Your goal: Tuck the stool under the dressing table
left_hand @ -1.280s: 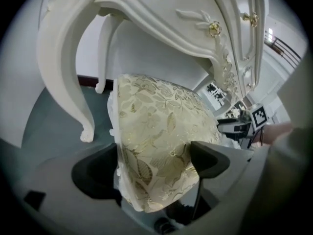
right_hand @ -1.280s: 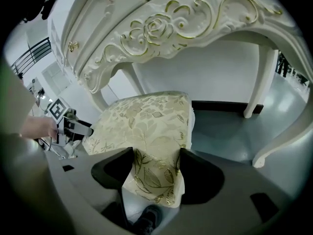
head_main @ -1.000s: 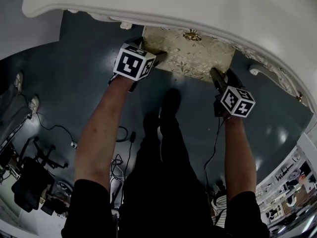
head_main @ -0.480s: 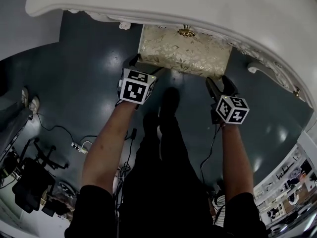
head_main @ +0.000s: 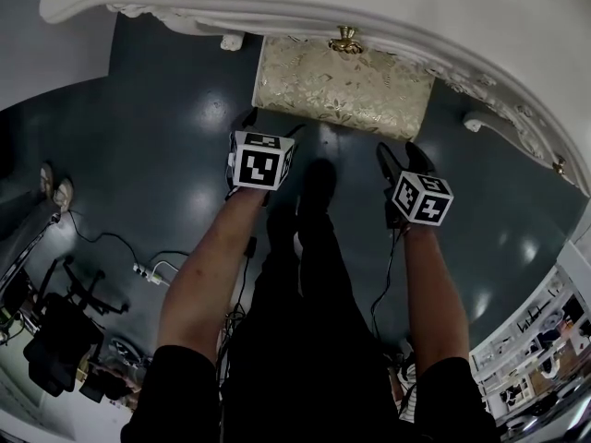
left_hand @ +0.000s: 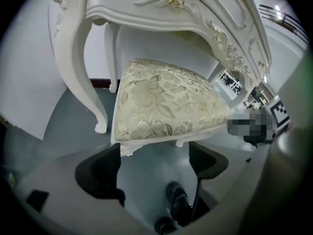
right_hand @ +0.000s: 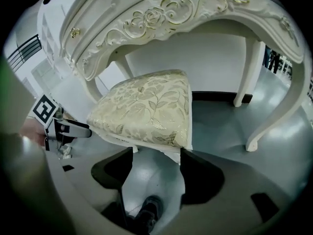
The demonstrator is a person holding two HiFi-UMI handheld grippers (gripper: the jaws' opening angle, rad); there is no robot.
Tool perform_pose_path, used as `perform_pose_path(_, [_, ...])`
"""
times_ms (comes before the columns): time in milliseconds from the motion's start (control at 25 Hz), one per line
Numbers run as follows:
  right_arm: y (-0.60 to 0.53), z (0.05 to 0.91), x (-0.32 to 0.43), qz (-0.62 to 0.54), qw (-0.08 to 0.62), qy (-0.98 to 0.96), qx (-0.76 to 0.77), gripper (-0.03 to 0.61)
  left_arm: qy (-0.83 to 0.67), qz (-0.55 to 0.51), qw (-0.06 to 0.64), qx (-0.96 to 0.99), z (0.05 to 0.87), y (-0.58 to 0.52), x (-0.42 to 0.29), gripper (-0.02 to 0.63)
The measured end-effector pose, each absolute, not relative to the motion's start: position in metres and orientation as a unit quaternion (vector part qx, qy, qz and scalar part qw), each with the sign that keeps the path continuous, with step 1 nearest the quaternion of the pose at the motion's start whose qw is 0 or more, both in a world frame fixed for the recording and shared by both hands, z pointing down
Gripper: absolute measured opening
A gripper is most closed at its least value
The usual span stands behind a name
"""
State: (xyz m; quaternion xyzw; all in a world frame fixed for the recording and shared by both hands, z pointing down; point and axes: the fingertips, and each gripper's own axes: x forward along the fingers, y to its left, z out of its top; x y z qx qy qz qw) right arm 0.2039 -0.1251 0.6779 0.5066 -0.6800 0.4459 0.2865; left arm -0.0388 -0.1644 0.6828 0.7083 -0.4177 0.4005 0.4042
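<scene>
Under the dressing table [head_main: 369,7], floral stool [head_main: 343,86] partly tucked, left gripper [left_hand: 154,165] and right gripper [right_hand: 154,173] just beside it, fingers [left_hand: 98,173] apart

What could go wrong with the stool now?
The stool sticks out from under the table, right by the person's shoe, so a foot might knock it. The left gripper and right gripper are open and off it; a crooked push could bump its corner into the table leg.
</scene>
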Motion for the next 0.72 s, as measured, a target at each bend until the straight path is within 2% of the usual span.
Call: perform_pose_path(720, [-0.174, 0.682, 0.219, 0.438, 0.302, -0.672, 0.515, 0.308, -0.475, 0.399, 0.38, 0.686, 0.692, -0.205, -0.028, 0.43])
